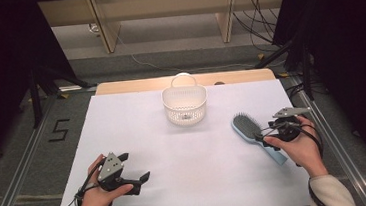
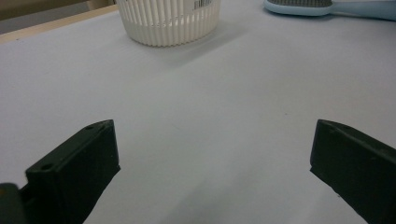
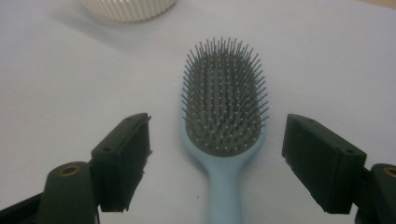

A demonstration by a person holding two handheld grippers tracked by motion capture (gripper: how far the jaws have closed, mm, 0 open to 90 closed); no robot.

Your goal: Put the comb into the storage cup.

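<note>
Our right gripper [image 3: 217, 158] hangs with its 2 jaws spread wide, straddling the light blue plastic hairbrush [image 3: 225, 130] lying bristles-up on the white table [image 1: 175, 154]; our left gripper [image 1: 132, 167] rests open, holding nothing.

Hairbrush [image 3: 225, 121] handle cut off at bottom edge.

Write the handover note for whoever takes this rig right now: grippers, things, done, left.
Right gripper: open, jaws either side of the light blue hairbrush near where head meets handle, not closed on it.
Left gripper: open, holding nothing, low over the bare white table at the near left.
Hairbrush lies flat, bristles up, right side of the table.
White slotted basket stands upright at the far middle, apart from the brush.
Done: right gripper lined up on the brush.
Left: probably close, lift, carry it to the basket.
</note>
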